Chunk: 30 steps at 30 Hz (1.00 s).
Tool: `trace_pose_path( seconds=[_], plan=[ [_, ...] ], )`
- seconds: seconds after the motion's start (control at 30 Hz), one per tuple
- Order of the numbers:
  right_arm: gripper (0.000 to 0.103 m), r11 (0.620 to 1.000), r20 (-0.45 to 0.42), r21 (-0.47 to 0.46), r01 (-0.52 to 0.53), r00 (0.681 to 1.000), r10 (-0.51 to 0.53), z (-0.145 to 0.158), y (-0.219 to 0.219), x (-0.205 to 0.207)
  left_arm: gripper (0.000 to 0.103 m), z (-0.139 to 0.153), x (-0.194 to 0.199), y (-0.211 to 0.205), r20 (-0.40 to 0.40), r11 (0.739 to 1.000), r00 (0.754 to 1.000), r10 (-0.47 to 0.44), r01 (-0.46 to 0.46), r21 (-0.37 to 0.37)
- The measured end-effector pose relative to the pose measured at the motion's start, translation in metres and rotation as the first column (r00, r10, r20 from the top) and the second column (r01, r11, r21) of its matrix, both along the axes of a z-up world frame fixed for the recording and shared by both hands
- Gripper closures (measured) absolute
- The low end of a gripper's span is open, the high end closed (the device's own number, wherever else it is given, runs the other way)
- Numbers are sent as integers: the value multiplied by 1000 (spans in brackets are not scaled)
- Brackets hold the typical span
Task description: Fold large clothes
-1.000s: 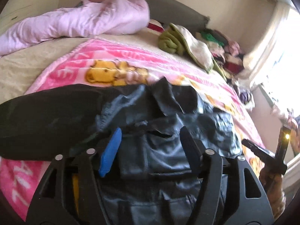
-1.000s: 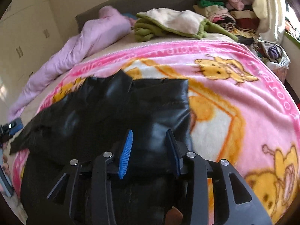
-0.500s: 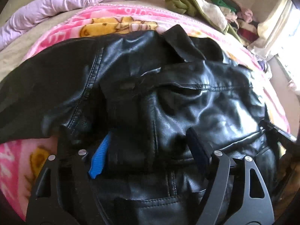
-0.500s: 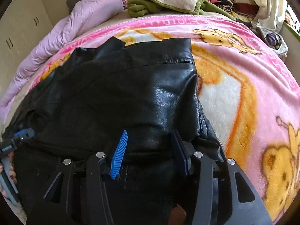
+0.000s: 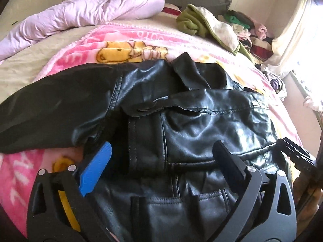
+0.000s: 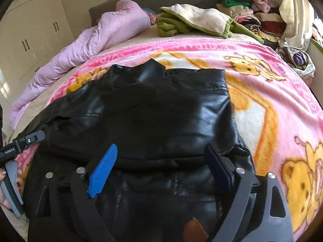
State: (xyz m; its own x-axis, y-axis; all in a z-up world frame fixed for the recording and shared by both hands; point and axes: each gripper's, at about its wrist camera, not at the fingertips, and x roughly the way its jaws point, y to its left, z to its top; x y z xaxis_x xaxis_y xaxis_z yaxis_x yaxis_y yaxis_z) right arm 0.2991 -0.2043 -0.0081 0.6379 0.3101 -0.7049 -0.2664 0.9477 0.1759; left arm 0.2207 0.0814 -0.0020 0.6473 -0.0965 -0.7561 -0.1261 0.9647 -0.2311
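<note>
A black leather jacket point(image 5: 201, 125) lies folded over on itself on the pink cartoon blanket point(image 5: 84, 48). One sleeve stretches out to the left in the left wrist view. My left gripper point(image 5: 161, 161) hangs over the near left part of the fold. Its jaws are opening wide, and the leather lies between the pads without being pinched. My right gripper point(image 6: 161, 161) sits over the near right part of the same jacket point(image 6: 161, 109). Its jaws are opening too, and the folded edge lies loose between them. The right gripper's fingers point(image 5: 292, 151) show at the right edge of the left wrist view.
A lilac quilt point(image 6: 105, 34) is bunched at the back left of the bed. A green and cream blanket point(image 6: 193, 20) and a heap of clothes point(image 6: 252, 14) lie along the headboard. Cupboards point(image 6: 30, 30) stand to the left. A hand point(image 6: 4, 181) holds the left tool.
Both grippers' jaws have spread wide and let go of the jacket's edge, which they had carried over onto the upper half. Both cameras have since drawn back a little.
</note>
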Motion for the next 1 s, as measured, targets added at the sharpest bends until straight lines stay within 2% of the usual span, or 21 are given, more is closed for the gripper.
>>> trace_pose_path(
  seconds=[0.17,0.57,0.87,1.0],
  plan=[
    [7,1000,31,10,-26,999,26,10,20,-7,9,8,-13,10,24,998,999,49,-49,36],
    [6,989,82,19,-149,986,147,35,86,-20,9,15,-39,49,55,984,985,164,-168,60],
    [4,971,112,21,-240,965,236,46,141,-25,9,16,-56,92,69,954,956,287,-291,72],
    [4,959,131,3,-282,951,279,48,168,-29,9,16,-64,114,69,941,941,330,-334,51]
  ],
)
